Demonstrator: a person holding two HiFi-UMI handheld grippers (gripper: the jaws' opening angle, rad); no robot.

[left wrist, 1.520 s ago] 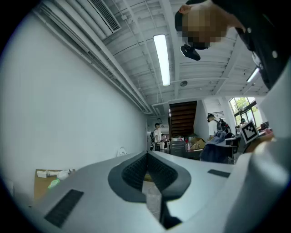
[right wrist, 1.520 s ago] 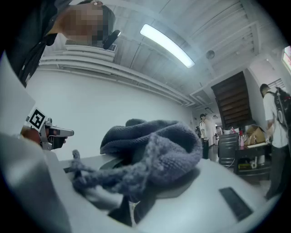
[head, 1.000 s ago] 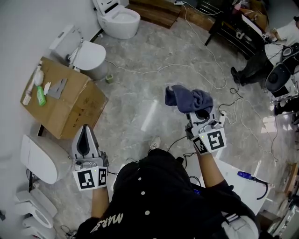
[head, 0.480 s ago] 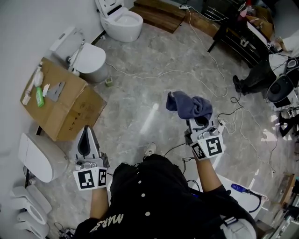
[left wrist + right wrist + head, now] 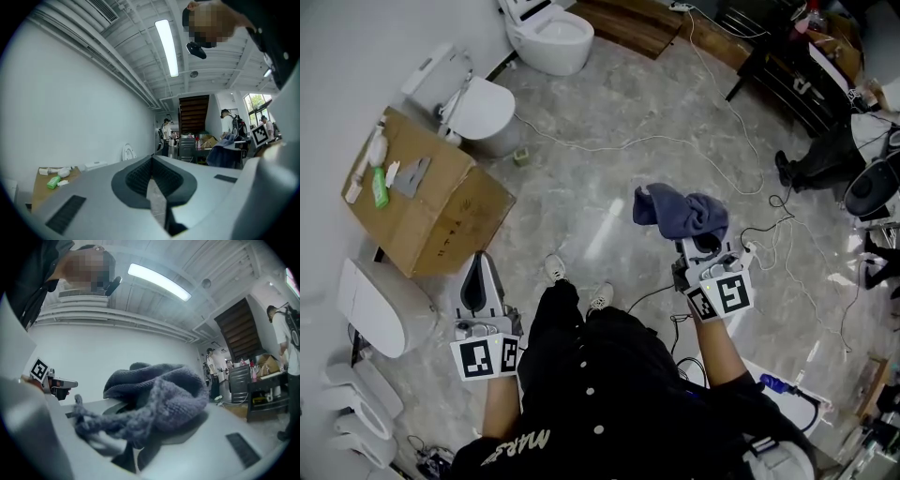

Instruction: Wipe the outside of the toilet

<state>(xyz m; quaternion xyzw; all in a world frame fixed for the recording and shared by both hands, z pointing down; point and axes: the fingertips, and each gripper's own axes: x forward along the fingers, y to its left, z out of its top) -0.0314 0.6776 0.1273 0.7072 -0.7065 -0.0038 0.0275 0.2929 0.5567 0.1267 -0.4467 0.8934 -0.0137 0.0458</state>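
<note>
Toilet [image 5: 483, 111] well apart; right gripper [image 5: 701, 242] clamps cloth [image 5: 680, 208], loosely bunched (may slip mid-wipe); left gripper [image 5: 480, 267] jaws together, empty.

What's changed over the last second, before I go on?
The person has stepped forward: a second shoe now shows left of the first shoe. Nothing was taken or released: the right gripper still holds the cloth, and the left gripper stays shut and empty.
</note>
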